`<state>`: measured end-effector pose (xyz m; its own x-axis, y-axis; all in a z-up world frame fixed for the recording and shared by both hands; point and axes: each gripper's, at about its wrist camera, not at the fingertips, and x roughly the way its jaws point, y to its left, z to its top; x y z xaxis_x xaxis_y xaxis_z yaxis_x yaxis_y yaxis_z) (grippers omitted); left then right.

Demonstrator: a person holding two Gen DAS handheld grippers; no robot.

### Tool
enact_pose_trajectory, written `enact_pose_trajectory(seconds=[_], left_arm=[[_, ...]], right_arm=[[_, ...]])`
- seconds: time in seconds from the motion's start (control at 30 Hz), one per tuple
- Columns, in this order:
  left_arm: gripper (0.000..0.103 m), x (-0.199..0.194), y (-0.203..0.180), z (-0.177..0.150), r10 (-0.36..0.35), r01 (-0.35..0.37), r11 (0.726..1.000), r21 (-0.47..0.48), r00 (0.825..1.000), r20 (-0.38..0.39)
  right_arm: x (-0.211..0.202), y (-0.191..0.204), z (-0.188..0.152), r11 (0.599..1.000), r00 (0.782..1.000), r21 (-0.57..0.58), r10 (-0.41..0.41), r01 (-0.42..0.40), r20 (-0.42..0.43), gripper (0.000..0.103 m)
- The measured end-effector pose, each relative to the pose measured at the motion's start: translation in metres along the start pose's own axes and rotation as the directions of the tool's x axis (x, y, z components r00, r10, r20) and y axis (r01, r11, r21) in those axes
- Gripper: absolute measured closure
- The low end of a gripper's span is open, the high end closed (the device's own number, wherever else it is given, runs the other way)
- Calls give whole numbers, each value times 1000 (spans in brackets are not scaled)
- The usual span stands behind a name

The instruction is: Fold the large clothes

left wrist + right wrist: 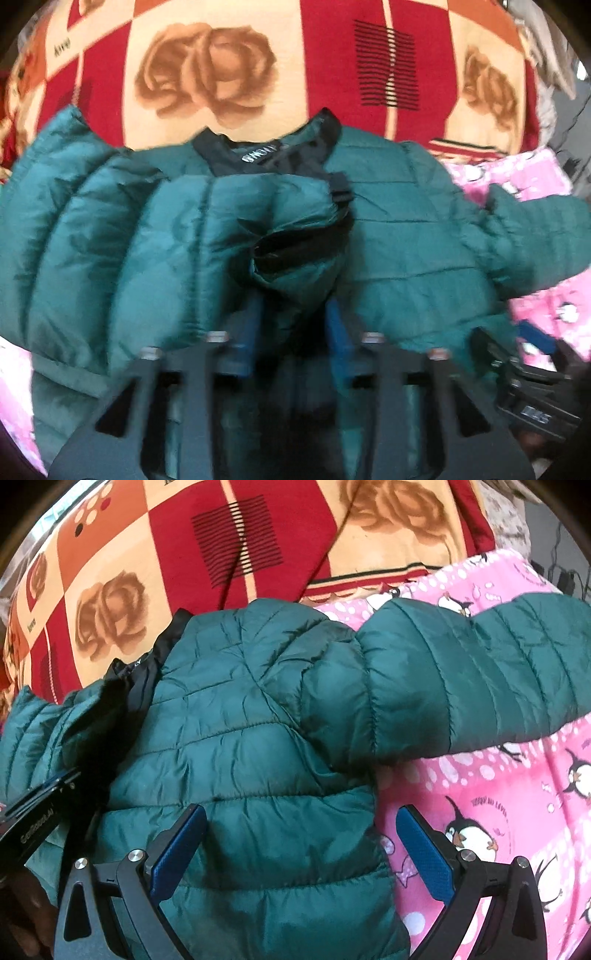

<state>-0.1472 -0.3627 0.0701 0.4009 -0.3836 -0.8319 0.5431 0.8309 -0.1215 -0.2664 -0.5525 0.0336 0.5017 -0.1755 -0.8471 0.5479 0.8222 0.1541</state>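
While the green puffer jacket (399, 236) lies flat across the bed, its black collar (273, 151) points to the far side and its hem comes toward me, so its length runs near to far. It rests partly on the red and cream rose blanket (207, 74) and partly on the pink penguin sheet (498, 812). My left gripper (295, 317) has its blue pads part way apart around the cuff (295, 251) of the left sleeve, which is folded over the chest; blur keeps me from telling whether they touch it. My right gripper (303, 853) is spread wide over the jacket's right edge. Only the right view shows the other sleeve (480, 672) stretched out rightward over the sheet.
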Motion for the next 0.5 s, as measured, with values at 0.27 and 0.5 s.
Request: enact_pose_trajectory(seconds=[0.27, 0.5], left_arm=[[35, -38, 5, -12, 18, -19, 1000, 15, 1000, 18], [35, -77, 29, -23, 64, -66, 997, 38, 995, 71]], right_arm=[[-17, 4, -5, 1000, 1000, 10, 11, -11, 8, 1], [-29, 24, -12, 999, 999, -15, 35, -35, 5, 1]])
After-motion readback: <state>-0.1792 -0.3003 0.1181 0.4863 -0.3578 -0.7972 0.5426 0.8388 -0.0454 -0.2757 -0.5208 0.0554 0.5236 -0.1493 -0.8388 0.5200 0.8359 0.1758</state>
